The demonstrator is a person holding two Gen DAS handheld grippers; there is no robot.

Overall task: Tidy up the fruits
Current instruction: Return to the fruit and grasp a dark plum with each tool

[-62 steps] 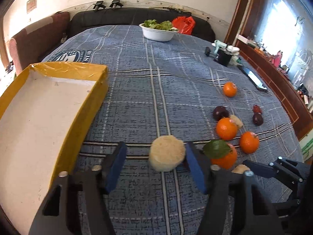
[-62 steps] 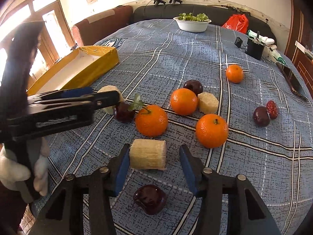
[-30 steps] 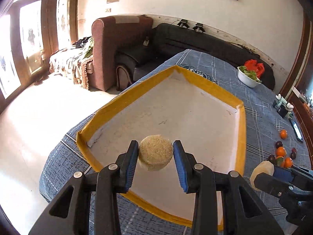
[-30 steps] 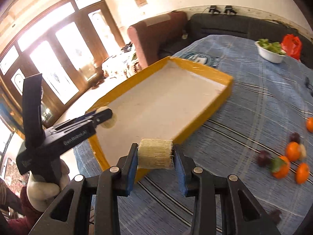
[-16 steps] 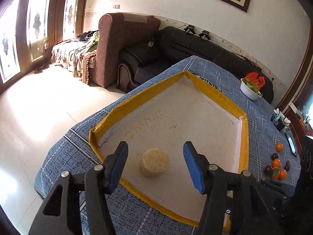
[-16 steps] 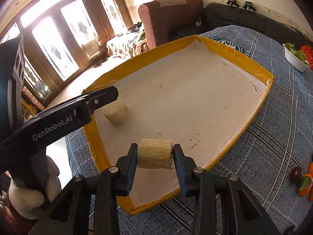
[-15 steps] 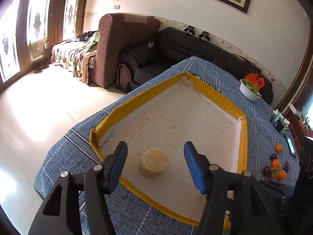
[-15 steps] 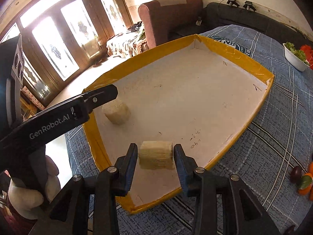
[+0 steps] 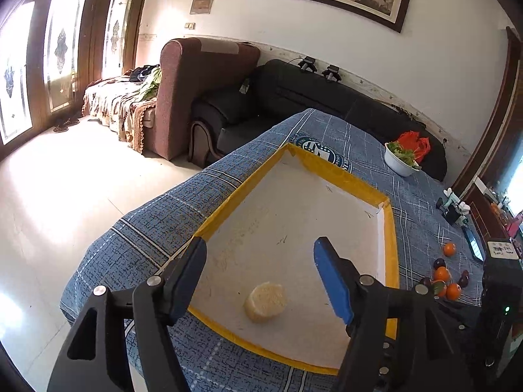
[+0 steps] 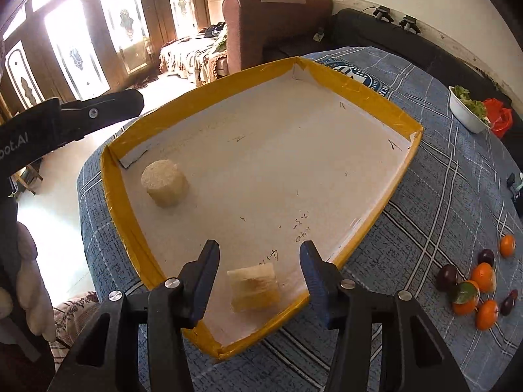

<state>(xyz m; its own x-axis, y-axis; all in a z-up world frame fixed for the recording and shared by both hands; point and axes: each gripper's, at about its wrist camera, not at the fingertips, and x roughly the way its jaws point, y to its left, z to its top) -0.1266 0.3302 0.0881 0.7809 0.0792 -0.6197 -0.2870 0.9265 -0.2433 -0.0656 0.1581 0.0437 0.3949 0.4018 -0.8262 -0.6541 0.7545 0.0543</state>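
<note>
Both pale fruit chunks have dropped from the jaws onto the yellow-rimmed tray point(image 10: 405, 170), as the downward-tilted left gripper point(image 9: 261, 274) and right gripper point(image 10: 258, 271), just opening, stand wide above round chunk point(image 9: 265, 301) and squarish chunk point(image 10: 253, 285) at six o'clock

Left gripper point(image 10: 65, 121) arm: white lettering, cut off at the frame edge, reads "pot.AI".
Tray point(image 10: 327, 75) floor: small handwritten marks, illegible.
Tablecloth emblem point(image 9: 323, 150): unreadable.
</note>
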